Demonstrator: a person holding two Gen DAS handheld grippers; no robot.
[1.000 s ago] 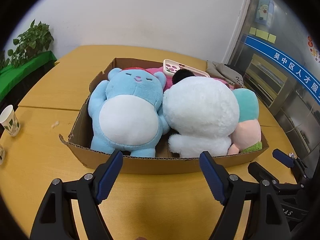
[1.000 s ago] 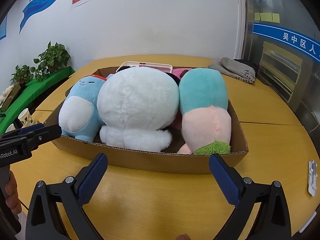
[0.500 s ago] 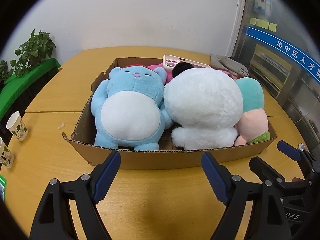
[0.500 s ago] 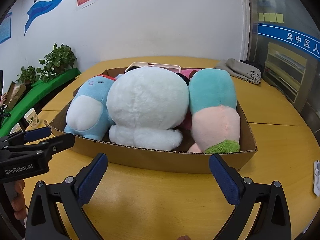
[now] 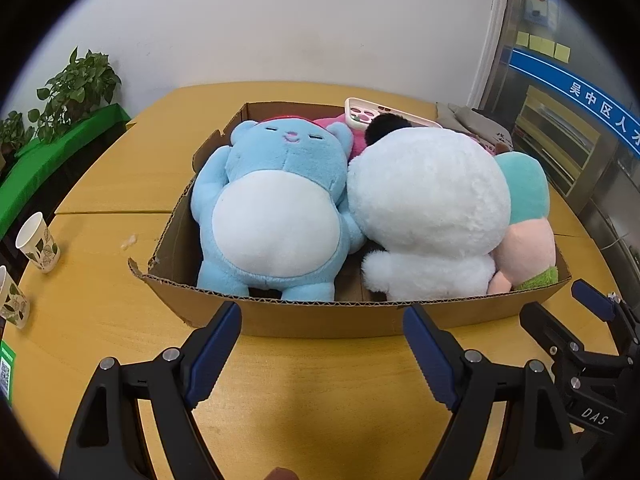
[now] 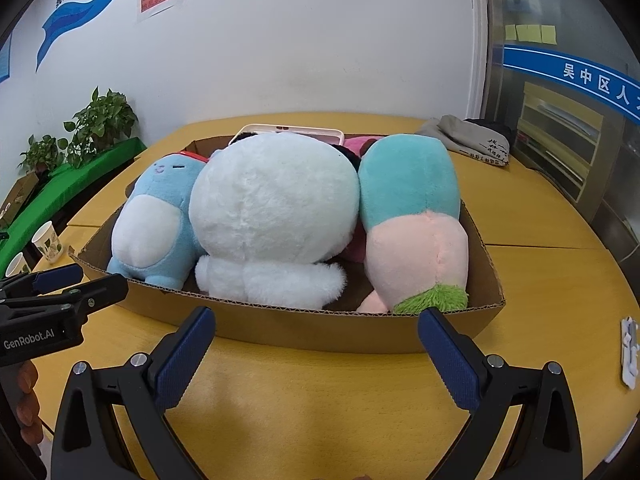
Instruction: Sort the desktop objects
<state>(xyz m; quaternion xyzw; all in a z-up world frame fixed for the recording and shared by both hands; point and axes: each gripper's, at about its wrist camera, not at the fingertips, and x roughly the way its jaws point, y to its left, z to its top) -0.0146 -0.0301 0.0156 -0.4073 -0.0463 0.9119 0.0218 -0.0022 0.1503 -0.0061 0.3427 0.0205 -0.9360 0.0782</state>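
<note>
A shallow cardboard box [image 5: 320,318] [image 6: 312,326] on the yellow table holds a blue bear plush [image 5: 276,208] [image 6: 156,224], a white round plush [image 5: 428,208] [image 6: 272,208] and a teal and pink plush [image 5: 524,216] [image 6: 416,216]. A pink plush [image 5: 356,140] and a white tray [image 5: 368,114] [image 6: 288,132] lie behind them. My left gripper [image 5: 322,330] is open and empty just before the box's near wall. My right gripper [image 6: 316,332] is open and empty at the same wall. Each gripper shows in the other's view: the right one [image 5: 576,328], the left one [image 6: 68,284].
Two paper cups [image 5: 38,236] [image 6: 47,242] stand at the table's left edge. A grey folded cloth [image 6: 468,140] lies at the back right. A white plastic piece [image 6: 629,346] lies at the right. Plants [image 6: 100,124] on a green ledge stand at the left.
Both grippers have drawn slightly back and up from the box, so more of the room shows. Both stay open. The plush toys have not moved.
</note>
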